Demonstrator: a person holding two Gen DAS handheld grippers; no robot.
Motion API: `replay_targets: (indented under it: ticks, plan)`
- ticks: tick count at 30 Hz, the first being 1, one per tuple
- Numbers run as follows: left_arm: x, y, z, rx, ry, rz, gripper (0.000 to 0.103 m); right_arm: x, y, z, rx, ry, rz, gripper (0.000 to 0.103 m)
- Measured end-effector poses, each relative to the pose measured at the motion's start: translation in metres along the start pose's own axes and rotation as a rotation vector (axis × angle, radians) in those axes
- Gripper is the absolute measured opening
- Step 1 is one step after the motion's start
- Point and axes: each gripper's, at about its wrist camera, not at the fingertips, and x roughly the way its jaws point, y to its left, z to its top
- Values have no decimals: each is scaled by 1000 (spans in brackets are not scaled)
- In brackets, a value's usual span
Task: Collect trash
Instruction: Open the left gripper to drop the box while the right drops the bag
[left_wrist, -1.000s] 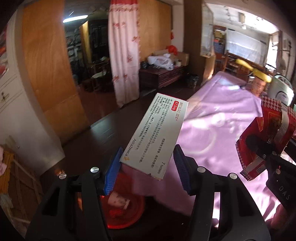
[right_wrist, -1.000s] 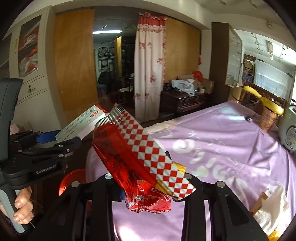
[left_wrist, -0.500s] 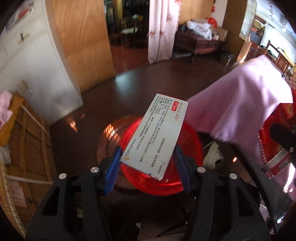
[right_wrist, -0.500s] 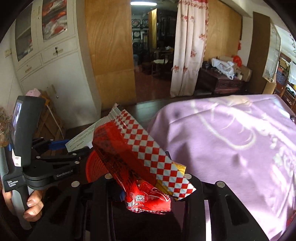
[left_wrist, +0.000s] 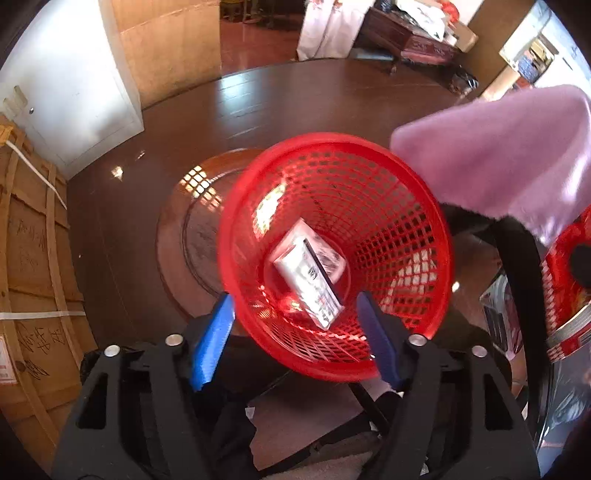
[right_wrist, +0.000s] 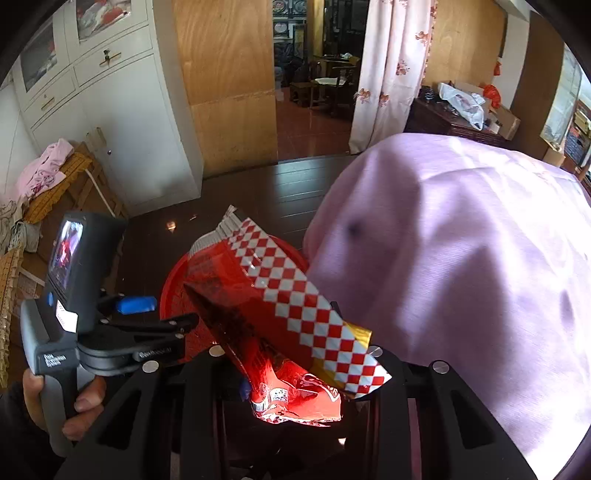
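A red mesh basket (left_wrist: 369, 192) stands on the floor below my left gripper (left_wrist: 295, 332). The jaws are opening, and their blue pads (left_wrist: 212, 338) touch nothing. A white medicine box (left_wrist: 310, 273) shows blurred inside the basket, clear of the pads. My right gripper (right_wrist: 291, 380) is shut on a red snack bag (right_wrist: 280, 306) with a white-checked band, held above the basket's rim (right_wrist: 171, 291). The bag also shows at the right edge of the left wrist view (left_wrist: 565, 291). In the right wrist view a hand (right_wrist: 74, 402) holds the left gripper (right_wrist: 162, 314) over the basket.
A purple tablecloth (right_wrist: 461, 258) hangs over the table edge just right of the basket (left_wrist: 498, 155). Under the basket lies a round wooden disc (left_wrist: 192, 229). Wooden crates (left_wrist: 33, 258) and a white cabinet (left_wrist: 66, 92) stand at the left. The floor is dark wood.
My left gripper tipped down over the red basket and opened; the white box left its pads and dropped inside. My right gripper came down toward the basket, still gripping the snack bag.
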Motion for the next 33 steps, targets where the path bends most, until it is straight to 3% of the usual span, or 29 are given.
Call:
replay_targets:
  ticks: [4, 7, 15, 22, 24, 26, 33]
  plan:
    - [-7, 14, 3, -46, -25, 6, 77, 18, 7, 14, -34, 28, 58, 36]
    - [-13, 14, 11, -49, -52, 49, 78, 25, 9, 22, -44, 24, 55, 50]
    - [-35, 4, 22, -24, -121, 93, 83, 0, -3, 17, -4, -36, 65, 54]
    - [-41, -3, 23, -17, -139, 137, 84, 9, -10, 21, -16, -12, 177, 54]
    - [-42, 2, 24, -39, -134, 142, 84, 19, -8, 25, -25, 19, 173, 60]
    - [-44, 9, 24, -56, -133, 145, 84, 15, -11, 26, -12, 0, 189, 72]
    - [-49, 17, 27, -86, -148, 147, 84, 0, -23, 25, 28, -51, 182, 74]
